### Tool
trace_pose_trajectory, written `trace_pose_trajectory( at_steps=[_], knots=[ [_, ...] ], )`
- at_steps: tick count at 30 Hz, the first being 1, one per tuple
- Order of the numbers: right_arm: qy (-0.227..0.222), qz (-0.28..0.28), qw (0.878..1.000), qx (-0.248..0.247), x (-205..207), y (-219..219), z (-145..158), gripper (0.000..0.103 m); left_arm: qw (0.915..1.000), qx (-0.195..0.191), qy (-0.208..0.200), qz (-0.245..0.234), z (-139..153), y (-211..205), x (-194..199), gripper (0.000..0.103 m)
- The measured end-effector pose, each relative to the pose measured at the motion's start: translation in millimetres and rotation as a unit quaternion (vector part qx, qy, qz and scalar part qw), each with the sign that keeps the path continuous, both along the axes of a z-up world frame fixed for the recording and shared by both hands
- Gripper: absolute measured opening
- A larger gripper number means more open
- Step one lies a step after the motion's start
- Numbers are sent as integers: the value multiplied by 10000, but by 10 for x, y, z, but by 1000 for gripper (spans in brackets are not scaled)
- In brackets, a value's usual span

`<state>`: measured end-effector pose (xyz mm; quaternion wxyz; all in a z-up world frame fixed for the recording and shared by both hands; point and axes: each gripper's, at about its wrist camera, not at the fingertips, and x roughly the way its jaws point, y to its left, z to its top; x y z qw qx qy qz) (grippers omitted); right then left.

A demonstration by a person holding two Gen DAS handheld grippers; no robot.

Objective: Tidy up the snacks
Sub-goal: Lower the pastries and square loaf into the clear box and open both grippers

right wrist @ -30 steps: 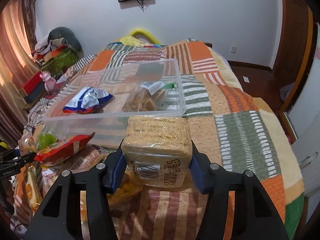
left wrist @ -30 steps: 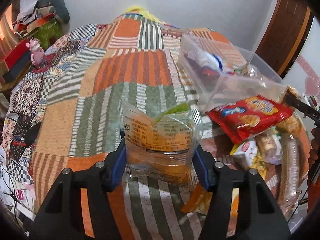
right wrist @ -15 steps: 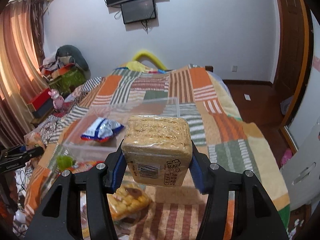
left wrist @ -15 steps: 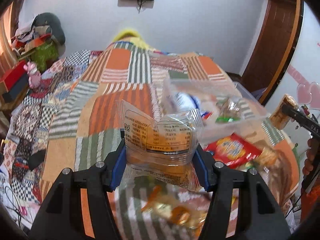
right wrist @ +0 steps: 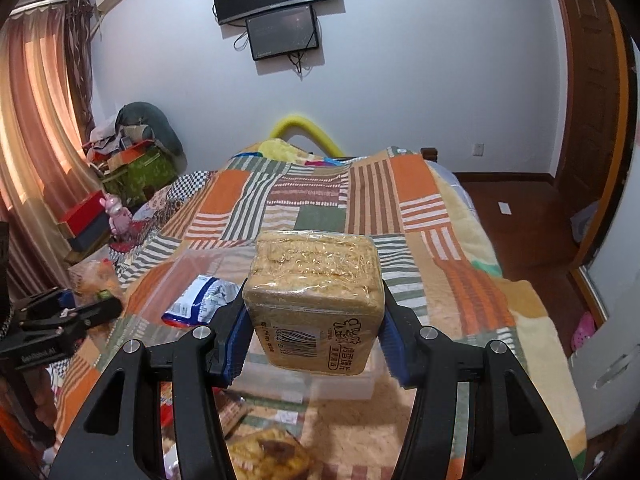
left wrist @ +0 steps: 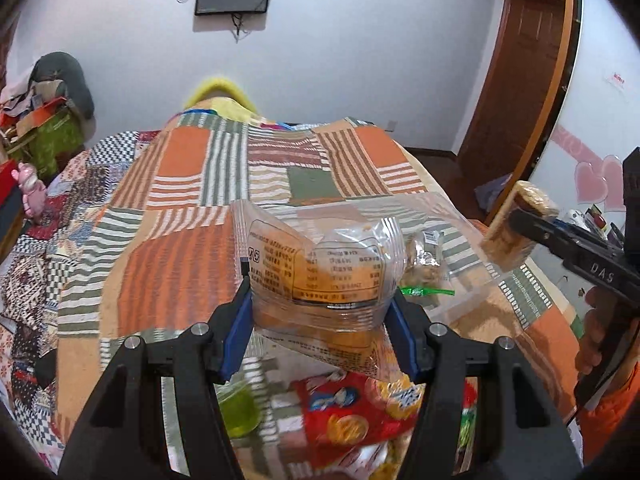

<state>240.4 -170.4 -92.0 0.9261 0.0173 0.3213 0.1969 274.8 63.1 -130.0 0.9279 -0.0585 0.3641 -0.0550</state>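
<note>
The left gripper [left wrist: 320, 312] pinches a crinkly clear bag [left wrist: 320, 272] of orange snacks between its blue pads, held above the quilt [left wrist: 180, 248]. The right gripper [right wrist: 314, 332] is clamped on a blocky, film-wrapped tan cracker pack [right wrist: 314, 300], also lifted. Beyond both lies a clear plastic bin [right wrist: 332, 388] holding a blue-white foil packet [right wrist: 200, 300]. A glossy red pouch [left wrist: 352, 412] lies near, on the quilt.
</note>
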Motion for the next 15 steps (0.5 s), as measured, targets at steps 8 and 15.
trace_pose_trajectory(
  at_steps=[8,15],
  knots=[
    [275,188,9994,-135,164,137,-225,52,9996,-11,197,-204,-179,-251,311,60],
    [484,369,9977,-306,205,173,-380,52,9988,28,378,-311,-325,-376,470,62]
  ],
)
